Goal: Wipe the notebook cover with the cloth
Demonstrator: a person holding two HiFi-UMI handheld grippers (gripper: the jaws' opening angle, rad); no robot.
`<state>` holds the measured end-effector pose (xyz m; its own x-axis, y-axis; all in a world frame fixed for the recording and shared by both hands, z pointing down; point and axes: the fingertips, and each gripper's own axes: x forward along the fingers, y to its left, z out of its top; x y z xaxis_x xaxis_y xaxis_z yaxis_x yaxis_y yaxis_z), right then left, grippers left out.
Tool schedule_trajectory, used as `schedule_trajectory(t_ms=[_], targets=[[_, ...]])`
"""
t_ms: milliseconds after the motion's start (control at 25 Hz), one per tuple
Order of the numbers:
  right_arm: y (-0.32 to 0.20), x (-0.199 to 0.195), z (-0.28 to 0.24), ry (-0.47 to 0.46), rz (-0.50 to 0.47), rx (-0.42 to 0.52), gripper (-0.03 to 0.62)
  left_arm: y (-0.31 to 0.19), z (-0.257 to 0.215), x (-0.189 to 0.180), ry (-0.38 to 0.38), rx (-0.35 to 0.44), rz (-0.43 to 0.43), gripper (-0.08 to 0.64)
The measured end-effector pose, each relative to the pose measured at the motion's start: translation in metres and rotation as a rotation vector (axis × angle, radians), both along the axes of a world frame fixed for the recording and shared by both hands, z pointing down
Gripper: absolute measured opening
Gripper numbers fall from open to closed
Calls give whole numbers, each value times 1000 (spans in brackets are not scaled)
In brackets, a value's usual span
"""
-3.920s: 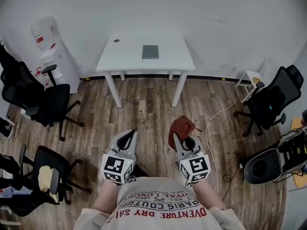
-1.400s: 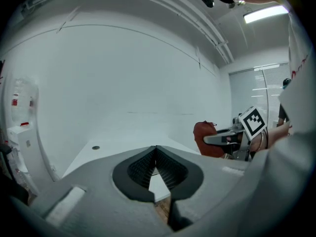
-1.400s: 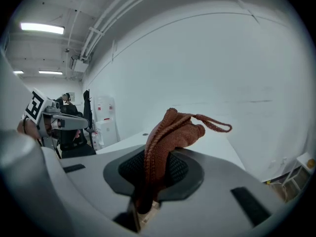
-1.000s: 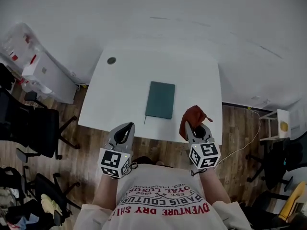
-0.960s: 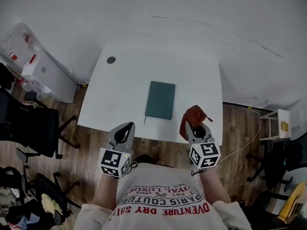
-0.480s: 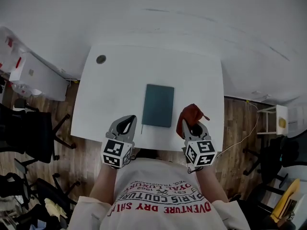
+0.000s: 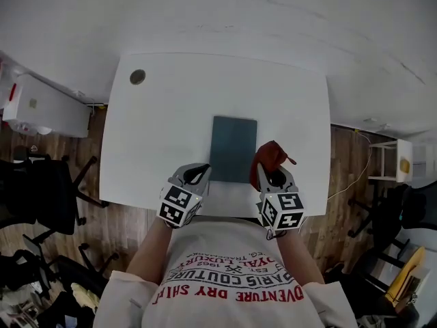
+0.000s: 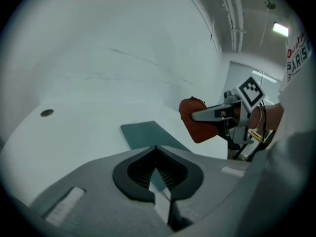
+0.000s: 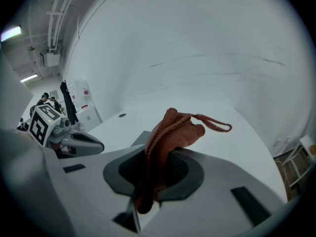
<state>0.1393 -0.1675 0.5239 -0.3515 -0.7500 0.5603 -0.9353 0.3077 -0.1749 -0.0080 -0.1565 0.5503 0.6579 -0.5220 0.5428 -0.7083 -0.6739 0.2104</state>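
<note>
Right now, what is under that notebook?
The notebook lies flat on the white table, and only bare tabletop shows around its edges. Its cover hides anything thin that might be beneath it.

**White table, white wall, wood floor**

You face a white table set by a plain white wall, with a round grommet near its far left corner. Wood floor shows on both sides. To your left stand black office chairs and a white unit. To your right are a small side table, a cable and another black chair. A ceiling light glows overhead.
</note>
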Motion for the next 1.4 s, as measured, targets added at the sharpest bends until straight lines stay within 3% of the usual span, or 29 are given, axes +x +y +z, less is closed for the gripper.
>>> schedule_trajectory(t_ms=[160,360,760,1000,1280,1400], targets=[[-6,-4,15,2,5,-39,75,3,34,6,-12,-96,56,11],[-13,-13,30,6,-10,-78,75,-1,56,15,-40,-138,76,9],[-48,-68,27,-33,-166,-47,75,1,68,18,-74,-138,52,9],[-86,-97,23,40,-220,-30,75,1,69,18,-69,-156,46,9],[-115,-131,51,-104,-216,-211,75,-3,70,17,-22,-237,16,9],[-120,-137,69,-108,-214,-266,75,-3,69,17,-17,-229,13,9]])
